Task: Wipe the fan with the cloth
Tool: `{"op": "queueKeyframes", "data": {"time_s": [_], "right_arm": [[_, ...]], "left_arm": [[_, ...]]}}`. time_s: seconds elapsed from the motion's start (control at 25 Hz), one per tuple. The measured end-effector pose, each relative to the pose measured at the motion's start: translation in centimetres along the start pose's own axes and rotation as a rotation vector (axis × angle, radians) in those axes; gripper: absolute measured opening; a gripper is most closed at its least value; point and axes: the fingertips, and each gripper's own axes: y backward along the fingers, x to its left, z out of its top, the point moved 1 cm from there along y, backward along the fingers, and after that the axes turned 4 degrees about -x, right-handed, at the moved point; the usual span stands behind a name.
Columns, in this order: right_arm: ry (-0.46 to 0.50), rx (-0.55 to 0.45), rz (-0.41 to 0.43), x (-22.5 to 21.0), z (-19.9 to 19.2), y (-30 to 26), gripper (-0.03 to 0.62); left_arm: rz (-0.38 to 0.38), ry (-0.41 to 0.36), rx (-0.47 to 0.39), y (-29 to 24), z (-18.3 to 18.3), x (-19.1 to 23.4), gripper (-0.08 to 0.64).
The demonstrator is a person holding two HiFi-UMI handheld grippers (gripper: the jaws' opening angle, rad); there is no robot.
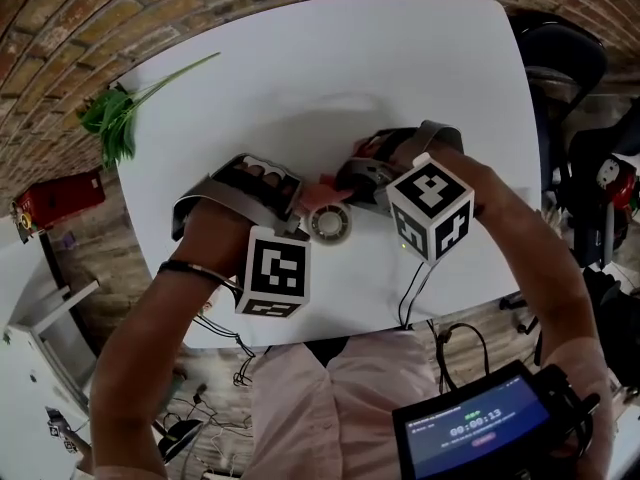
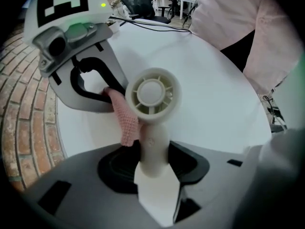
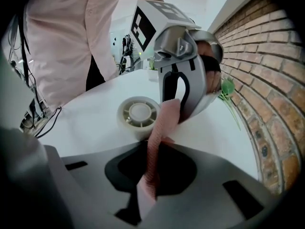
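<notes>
A small white hand fan lies on the white table [image 1: 330,58] with its round head [image 1: 330,223] facing up. My left gripper [image 1: 297,224] points down and is shut on the fan's handle [image 2: 153,144], which stands between its jaws [image 2: 152,162]. In that view the fan's head [image 2: 152,92] shows its grille. My right gripper [image 1: 347,184] is shut on a pink knitted cloth [image 3: 153,171]. The cloth [image 2: 125,116] hangs against the left side of the fan's head. In the right gripper view the fan's head [image 3: 139,114] lies just beyond the cloth.
A green leafy sprig [image 1: 115,118] lies at the table's far left corner. Cables [image 1: 415,298] trail over the near edge. A dark screen device [image 1: 480,428] is at the lower right, a black chair [image 1: 560,58] beside the table, and a red object [image 1: 60,198] on the floor.
</notes>
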Motion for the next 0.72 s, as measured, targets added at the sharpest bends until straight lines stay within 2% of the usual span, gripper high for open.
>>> {"op": "queueKeyframes", "data": {"time_s": [0.4, 0.72], "right_arm": [[-0.100, 0.025, -0.031, 2.4, -0.5, 0.7, 0.032], [-0.192, 0.040, -0.059, 4.7, 0.1, 0.6, 0.032]], "left_arm": [[0.006, 0.056, 0.016, -0.1, -0.3, 0.1, 0.192], [0.010, 0.155, 0.034, -0.2, -0.6, 0.3, 0.192]]}}
